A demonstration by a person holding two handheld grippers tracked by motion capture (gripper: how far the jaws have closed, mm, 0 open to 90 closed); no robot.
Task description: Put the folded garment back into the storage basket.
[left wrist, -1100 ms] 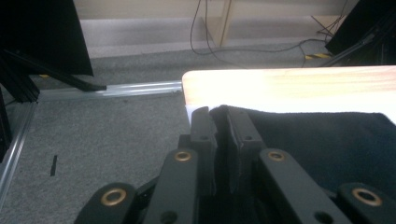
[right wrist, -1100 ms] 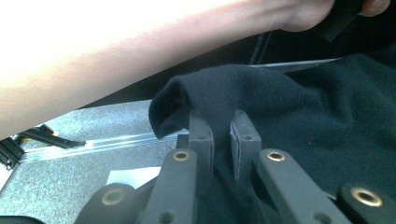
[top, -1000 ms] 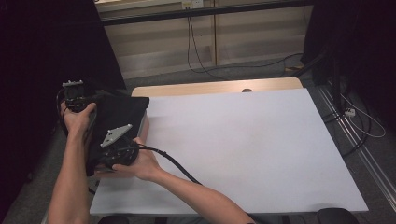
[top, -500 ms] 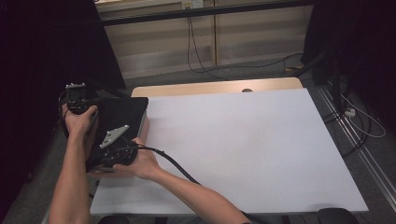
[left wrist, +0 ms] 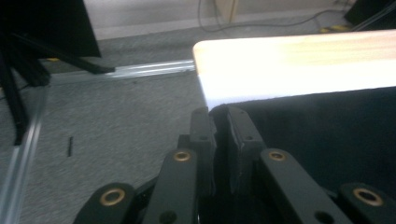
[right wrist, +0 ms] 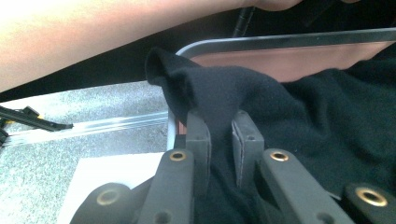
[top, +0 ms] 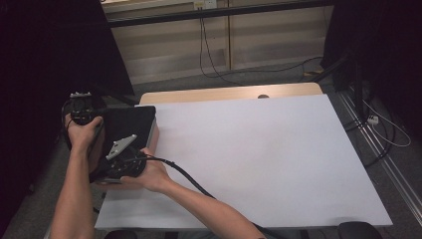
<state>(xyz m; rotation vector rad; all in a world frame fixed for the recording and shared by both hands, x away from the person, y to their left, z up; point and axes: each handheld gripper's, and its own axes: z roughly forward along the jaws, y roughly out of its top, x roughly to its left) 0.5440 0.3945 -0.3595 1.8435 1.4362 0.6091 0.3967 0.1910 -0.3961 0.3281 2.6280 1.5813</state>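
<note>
High view, black cloth (top: 128,124) lengthwise front-to-back

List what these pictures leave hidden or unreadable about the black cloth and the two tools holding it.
- High view: the right tool has its tips covered by its own grey plate and the hand.
- High view: the left tool is small and dark against the floor, so its grip cannot be read.
- Left gripper view: the black cloth is cut off by the right edge.
- Right gripper view: the tray is mostly covered by cloth.
</note>
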